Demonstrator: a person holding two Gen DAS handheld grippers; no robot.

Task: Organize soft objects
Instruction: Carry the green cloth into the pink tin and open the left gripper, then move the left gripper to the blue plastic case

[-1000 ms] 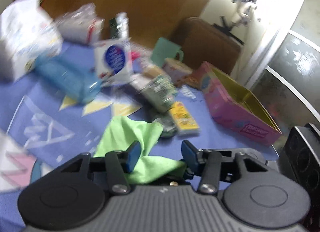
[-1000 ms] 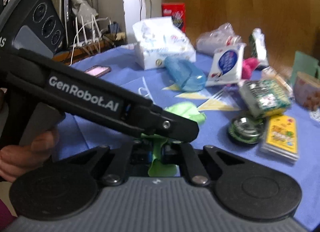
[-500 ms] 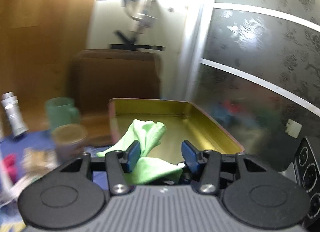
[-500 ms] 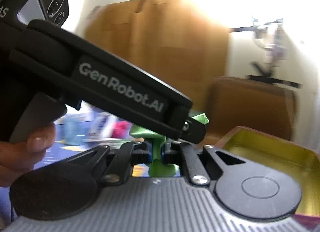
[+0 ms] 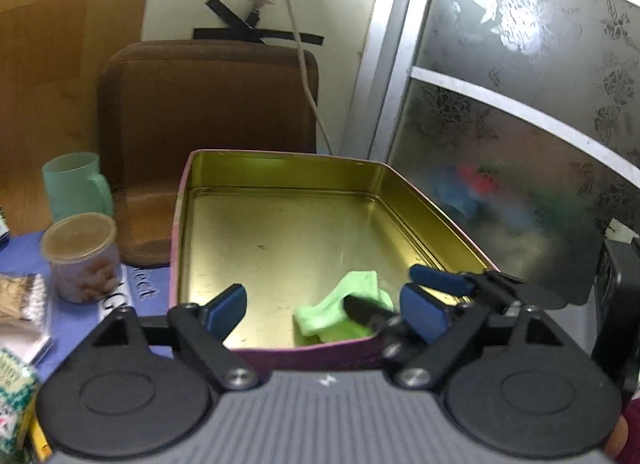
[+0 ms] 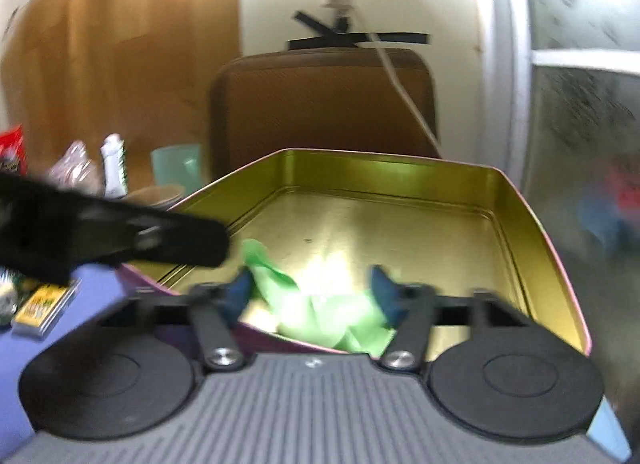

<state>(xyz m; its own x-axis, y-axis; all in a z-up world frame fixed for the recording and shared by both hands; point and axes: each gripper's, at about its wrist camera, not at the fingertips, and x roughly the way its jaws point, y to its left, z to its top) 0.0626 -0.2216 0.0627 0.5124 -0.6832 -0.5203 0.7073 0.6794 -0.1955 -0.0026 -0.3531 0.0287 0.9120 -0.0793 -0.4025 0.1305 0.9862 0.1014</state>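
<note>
A light green cloth [image 5: 340, 314] lies crumpled in the near end of an open tin [image 5: 288, 172] with a gold inside and pink outer walls. My left gripper [image 5: 324, 310] hovers over the tin's near wall, its jaws opening, blue pads apart and off the cloth. In the right wrist view the cloth [image 6: 320, 312] sits loose between and below the spread fingers of my right gripper [image 6: 312, 290], whose jaws are also opening. The right gripper's fingertips [image 5: 440, 282] show at the tin's right wall. The left gripper's black body [image 6: 100, 236] crosses from the left.
A brown padded chair back [image 5: 208, 104] stands behind the tin, with a white cable [image 5: 304, 76] hanging over it. A mint mug [image 5: 76, 184], a lidded plastic cup [image 5: 80, 256] and small packets rest on the blue tablecloth [image 5: 80, 316] to the left. A frosted glass door [image 5: 520, 124] is on the right.
Both grippers swung from the cluttered table to the tin with the green cloth held between them. Both then spread their fingers, and the cloth now rests in the tin.
</note>
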